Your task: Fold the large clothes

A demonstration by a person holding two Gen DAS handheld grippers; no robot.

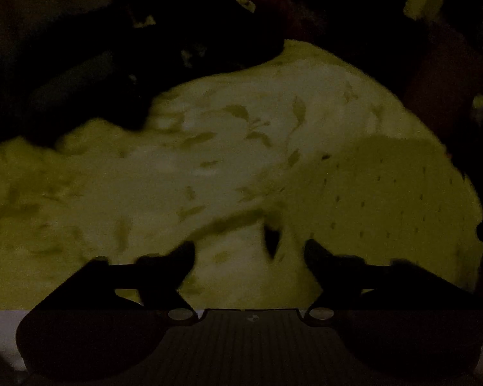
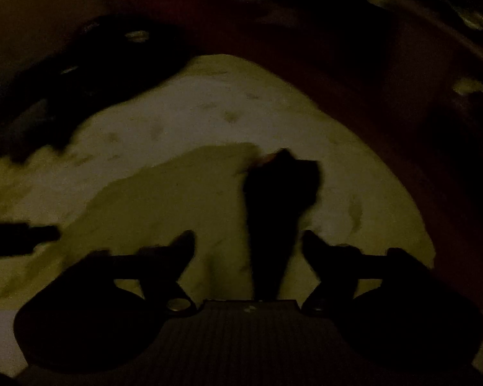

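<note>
The scene is very dim. A yellowish garment with small dark dots (image 1: pixel 386 193) lies flat on a pale leaf-patterned bed sheet (image 1: pixel 209 148), to the right of and ahead of my left gripper (image 1: pixel 249 246). That gripper is open above the sheet and holds nothing; a small dark fold (image 1: pixel 271 241) shows just ahead of it. In the right wrist view the same yellowish garment (image 2: pixel 177 193) spreads to the left. My right gripper (image 2: pixel 248 235) is open, and a dark narrow strip of cloth (image 2: pixel 273 209) runs between its fingers, apart from both pads.
A dark heap of clothes (image 1: pixel 193 32) lies at the sheet's far left, seen too as the heap (image 2: pixel 96 74). A dark bar-like shape (image 2: pixel 16 238) enters from the left edge. Dark reddish surroundings (image 2: pixel 402 128) border the sheet (image 2: pixel 209 109) on the right.
</note>
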